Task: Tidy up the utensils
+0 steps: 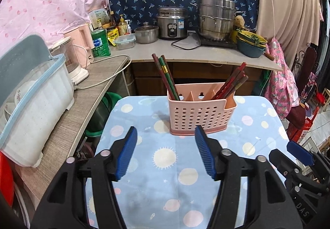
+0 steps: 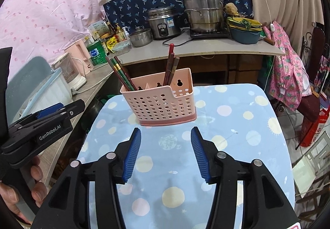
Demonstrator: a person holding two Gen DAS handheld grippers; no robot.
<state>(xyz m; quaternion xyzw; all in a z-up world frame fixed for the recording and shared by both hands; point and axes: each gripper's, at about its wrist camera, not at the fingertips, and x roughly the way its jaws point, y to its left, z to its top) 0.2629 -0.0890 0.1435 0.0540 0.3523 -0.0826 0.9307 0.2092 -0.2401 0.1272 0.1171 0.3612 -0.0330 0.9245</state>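
A pink perforated utensil holder (image 1: 199,114) (image 2: 165,103) stands at the far end of a small table covered in a blue dotted cloth (image 1: 175,167) (image 2: 226,125). Red and green chopsticks (image 1: 165,76) (image 2: 120,75) lean in its left compartment; darker red and brown chopsticks (image 1: 232,84) (image 2: 171,68) lean in its right one. My left gripper (image 1: 166,132) hovers open over the cloth just short of the holder, nothing between its blue pads. My right gripper (image 2: 166,133) is likewise open and empty in front of the holder.
A counter (image 1: 185,53) behind the table holds a rice cooker (image 1: 172,23), steamer pots (image 1: 216,19), bowls (image 1: 250,44) and bottles. To the left stand a white lidded bin (image 1: 35,109) and a kettle. Clothes hang at right (image 1: 282,84). A hand (image 2: 24,187) grips the left tool.
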